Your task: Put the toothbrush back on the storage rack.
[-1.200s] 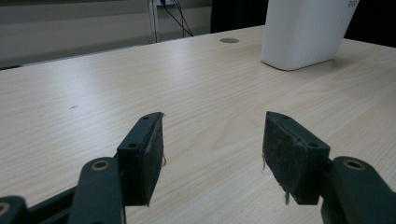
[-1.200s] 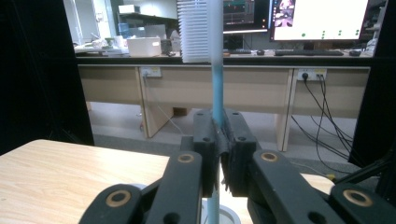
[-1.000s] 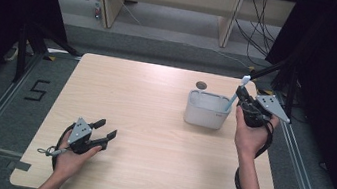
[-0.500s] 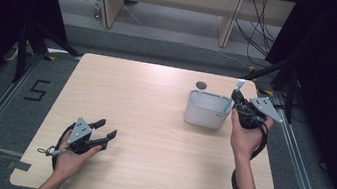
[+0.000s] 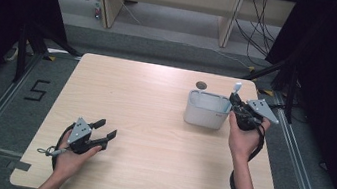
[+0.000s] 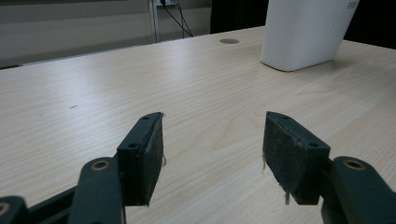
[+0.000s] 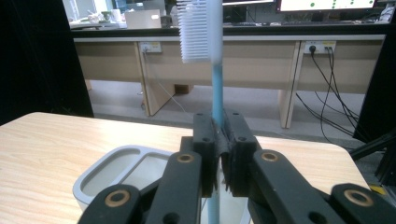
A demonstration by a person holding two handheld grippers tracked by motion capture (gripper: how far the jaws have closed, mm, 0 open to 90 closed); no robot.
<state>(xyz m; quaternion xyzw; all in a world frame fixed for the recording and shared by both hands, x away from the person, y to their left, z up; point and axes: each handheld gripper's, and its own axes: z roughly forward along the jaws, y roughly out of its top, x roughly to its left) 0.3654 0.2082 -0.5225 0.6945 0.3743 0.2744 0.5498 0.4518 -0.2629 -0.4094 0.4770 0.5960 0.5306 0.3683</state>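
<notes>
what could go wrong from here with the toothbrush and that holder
1. The right tongs pinch the toothbrush by its thin handle, bristles up, so it may swivel or slip in the grip.
2. The brush hangs beside or over the holder's rim; its hidden lower end could catch the rim or the divider.
3. The holder stands free on the table, with the left tongs open and far off, so a bump might push or tip it.
</notes>
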